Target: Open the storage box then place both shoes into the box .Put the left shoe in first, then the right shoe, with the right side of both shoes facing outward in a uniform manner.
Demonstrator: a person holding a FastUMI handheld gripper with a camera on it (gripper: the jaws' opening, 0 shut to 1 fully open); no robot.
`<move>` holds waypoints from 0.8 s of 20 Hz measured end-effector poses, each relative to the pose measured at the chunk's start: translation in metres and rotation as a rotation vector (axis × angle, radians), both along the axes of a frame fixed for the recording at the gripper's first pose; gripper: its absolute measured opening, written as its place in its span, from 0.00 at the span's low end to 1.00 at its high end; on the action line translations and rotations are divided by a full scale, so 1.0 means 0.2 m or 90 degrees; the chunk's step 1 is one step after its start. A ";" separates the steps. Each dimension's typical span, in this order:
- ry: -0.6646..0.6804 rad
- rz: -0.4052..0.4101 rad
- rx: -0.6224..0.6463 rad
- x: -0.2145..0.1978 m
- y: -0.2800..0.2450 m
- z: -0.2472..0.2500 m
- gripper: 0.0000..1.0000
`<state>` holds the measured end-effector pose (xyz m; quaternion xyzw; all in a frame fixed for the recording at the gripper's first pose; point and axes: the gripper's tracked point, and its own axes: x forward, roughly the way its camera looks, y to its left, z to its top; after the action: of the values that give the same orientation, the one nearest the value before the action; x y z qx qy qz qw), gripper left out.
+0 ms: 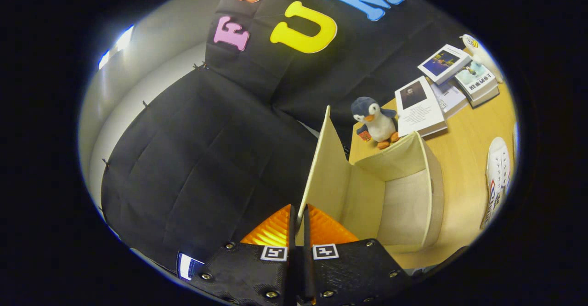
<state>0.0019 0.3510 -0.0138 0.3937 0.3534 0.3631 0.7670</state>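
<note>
A cream fabric storage box (pixel 404 191) stands on the wooden table (pixel 464 150), open, its inside bare. Its lid flap (pixel 326 159) is raised upright at the box's near side. My gripper (pixel 299 214) is shut on the lower edge of that flap, both fingers pressing the thin panel between them. A white sneaker (pixel 497 177) with lacing lies on the table beyond the box's far side, partly cut off.
A plush penguin (pixel 376 121) stands just behind the box. Several books (pixel 441 90) lie spread on the table further back, with a small white toy (pixel 480 53) past them. The black cloth wall hangs close by the flap's other side.
</note>
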 end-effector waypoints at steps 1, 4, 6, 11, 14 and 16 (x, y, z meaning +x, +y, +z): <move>-0.011 0.008 -0.005 -0.01 0.05 0.03 0.06; -0.031 0.032 -0.019 -0.02 0.18 0.06 0.06; -0.038 0.045 -0.027 -0.03 0.27 0.08 0.06; -0.049 0.077 -0.045 -0.06 0.47 0.06 0.06; -0.060 0.104 -0.056 -0.10 0.59 0.04 0.06; -0.084 0.117 -0.064 -0.09 0.66 0.04 0.21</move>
<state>-0.0166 0.4825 -0.0063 0.2958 0.3543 0.4391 0.7708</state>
